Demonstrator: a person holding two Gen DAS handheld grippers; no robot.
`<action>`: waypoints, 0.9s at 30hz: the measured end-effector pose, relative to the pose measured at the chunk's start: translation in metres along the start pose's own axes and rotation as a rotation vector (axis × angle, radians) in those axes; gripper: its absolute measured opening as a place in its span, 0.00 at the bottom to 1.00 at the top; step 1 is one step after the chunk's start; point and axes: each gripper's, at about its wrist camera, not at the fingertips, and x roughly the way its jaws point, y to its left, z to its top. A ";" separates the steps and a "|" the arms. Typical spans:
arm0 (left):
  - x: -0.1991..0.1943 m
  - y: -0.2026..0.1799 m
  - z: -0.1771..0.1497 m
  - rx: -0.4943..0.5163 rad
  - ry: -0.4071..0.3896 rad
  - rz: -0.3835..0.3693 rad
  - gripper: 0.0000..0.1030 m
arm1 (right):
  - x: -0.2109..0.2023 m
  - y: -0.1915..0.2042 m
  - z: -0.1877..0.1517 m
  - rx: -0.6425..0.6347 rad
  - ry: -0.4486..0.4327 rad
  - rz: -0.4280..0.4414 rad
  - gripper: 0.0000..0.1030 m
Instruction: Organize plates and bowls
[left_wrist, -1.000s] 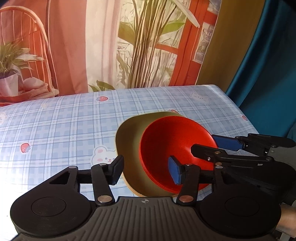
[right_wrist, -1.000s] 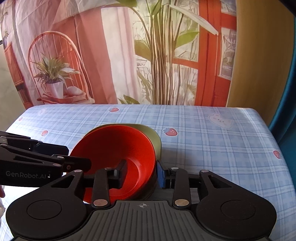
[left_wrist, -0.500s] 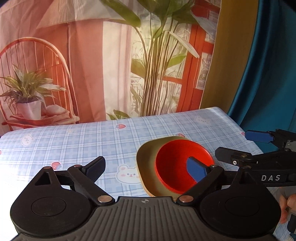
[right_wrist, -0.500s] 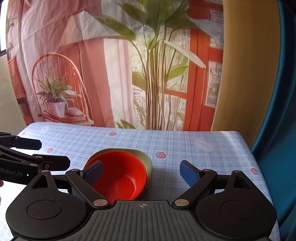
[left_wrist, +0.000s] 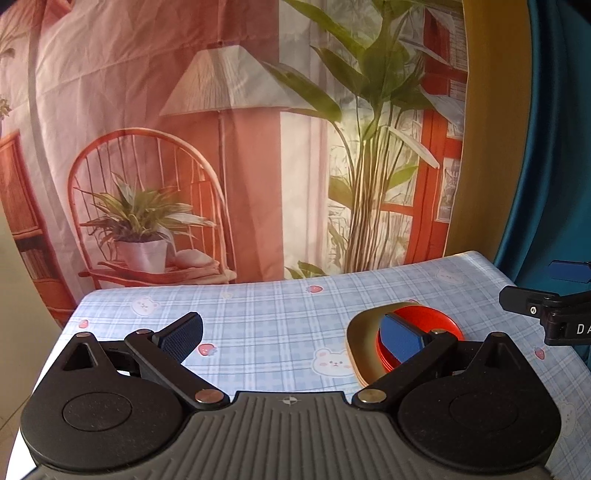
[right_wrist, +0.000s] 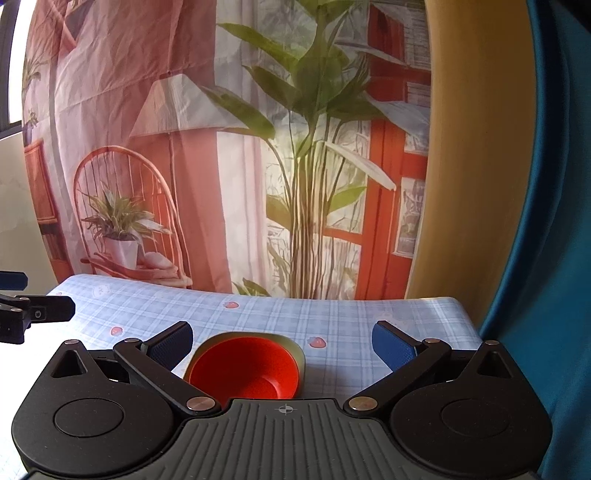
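A red bowl (right_wrist: 245, 371) sits nested in an olive-green plate (right_wrist: 295, 354) on the checked tablecloth. In the left wrist view the red bowl (left_wrist: 439, 323) and olive plate (left_wrist: 364, 334) lie at the right, partly behind my right finger. My left gripper (left_wrist: 291, 338) is open and empty, raised above and back from the stack. My right gripper (right_wrist: 282, 347) is open and empty, raised with the stack below and between its fingers. The right gripper's tip also shows in the left wrist view (left_wrist: 554, 291).
The table (left_wrist: 266, 314) has a blue checked cloth with bears and strawberries. A printed curtain backdrop (left_wrist: 221, 147) hangs behind its far edge. A teal curtain (right_wrist: 546, 221) hangs at the right. The left gripper's tip shows at the left of the right wrist view (right_wrist: 29, 314).
Both grippers opened wide, let go of the stacked bowl and plate, and pulled up and back. The stack stays on the table and looks smaller.
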 end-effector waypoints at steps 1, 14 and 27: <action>-0.007 0.001 0.000 0.008 -0.011 0.009 1.00 | -0.004 0.002 0.000 0.001 -0.006 0.000 1.00; -0.093 0.018 -0.011 0.005 -0.095 0.117 1.00 | -0.070 0.032 -0.005 0.046 -0.076 0.022 1.00; -0.156 0.023 -0.026 0.025 -0.137 0.185 1.00 | -0.126 0.064 -0.017 0.055 -0.101 0.015 1.00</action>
